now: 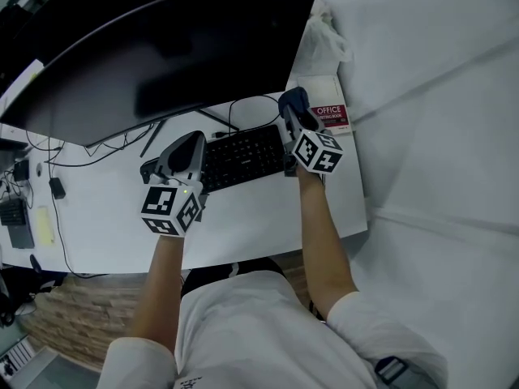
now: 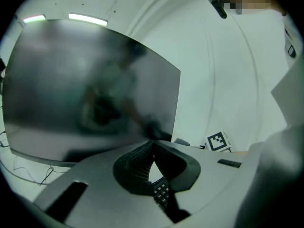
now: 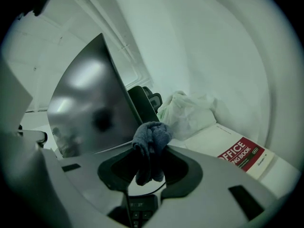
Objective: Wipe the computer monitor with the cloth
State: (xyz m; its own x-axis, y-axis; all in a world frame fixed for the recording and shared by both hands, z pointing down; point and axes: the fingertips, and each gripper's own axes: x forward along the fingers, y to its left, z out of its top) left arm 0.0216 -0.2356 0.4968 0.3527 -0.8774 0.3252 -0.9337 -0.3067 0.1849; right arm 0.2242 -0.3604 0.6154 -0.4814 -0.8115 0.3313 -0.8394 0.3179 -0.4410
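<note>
A wide dark monitor (image 1: 162,51) stands at the back of the white desk (image 1: 259,217), its screen off. My right gripper (image 1: 292,113) is shut on a bunched blue-grey cloth (image 3: 151,144), held over the right end of the keyboard (image 1: 242,156), below the monitor's right corner (image 3: 95,108). My left gripper (image 1: 185,154) hovers over the keyboard's left end, jaws closed with nothing between them (image 2: 152,152). The screen (image 2: 90,87) fills the left gripper view.
A book (image 1: 328,113) with a red "OFFICE" cover lies at the desk's right rear, beside a crumpled white plastic bag (image 1: 323,43). Cables (image 1: 49,164) trail across the desk's left side. A white partition (image 1: 438,96) runs along the right.
</note>
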